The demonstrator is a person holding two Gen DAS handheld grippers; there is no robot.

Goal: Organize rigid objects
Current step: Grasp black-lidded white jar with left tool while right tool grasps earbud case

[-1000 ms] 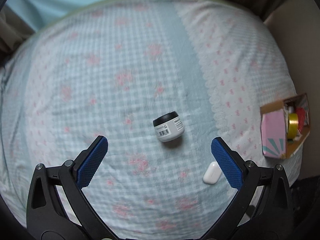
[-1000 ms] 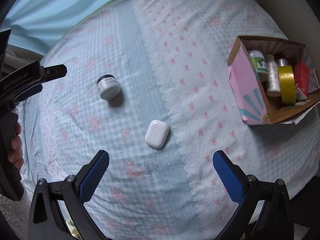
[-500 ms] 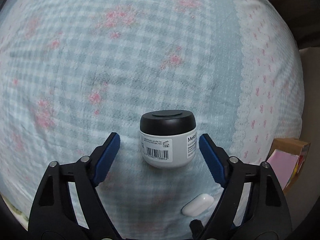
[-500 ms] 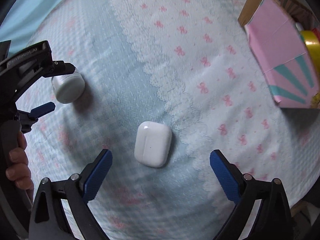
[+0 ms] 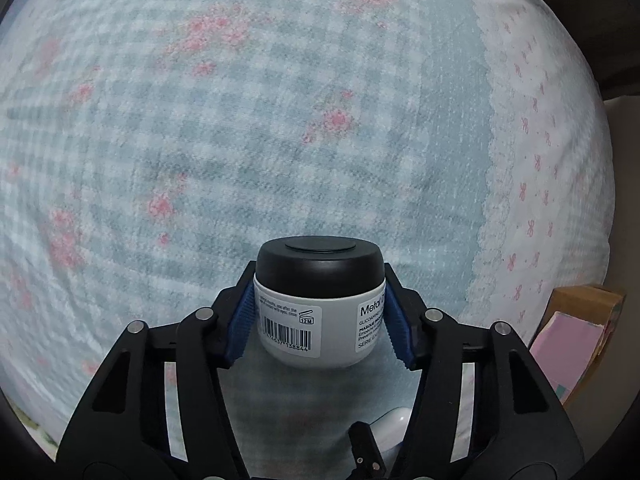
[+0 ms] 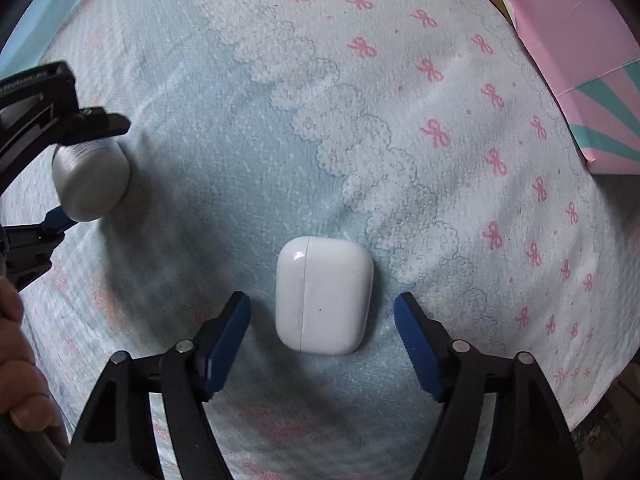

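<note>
Left tongs [image 5: 320, 320] clamped on a grey cosmetic jar [image 5: 320, 316] with a black lid, blue pads pressed against its sides just under the lid rim. Right tongs [image 6: 322, 336] spread wide, straddling a white earbud case [image 6: 325, 294] that lies flat on the bedspread [image 6: 280, 120] between the pads, touching neither. Pink cardboard box [image 6: 580, 60] up and to the right of the right tongs, well apart from the case; likely the drop-off for both items. Main risks: rounded, tapering jar wall, so a chance of slipping down out of the pads or tilting during a lift. Smooth, rounded case on soft bedding, so a chance of squirting out forward on closing, or of sinking into the fabric and leaving the pads to pinch cloth instead. Both sets of tongs close together near the jar, seen at the left edge of the right wrist view, so a collision possible if both head for the box at once.
</note>
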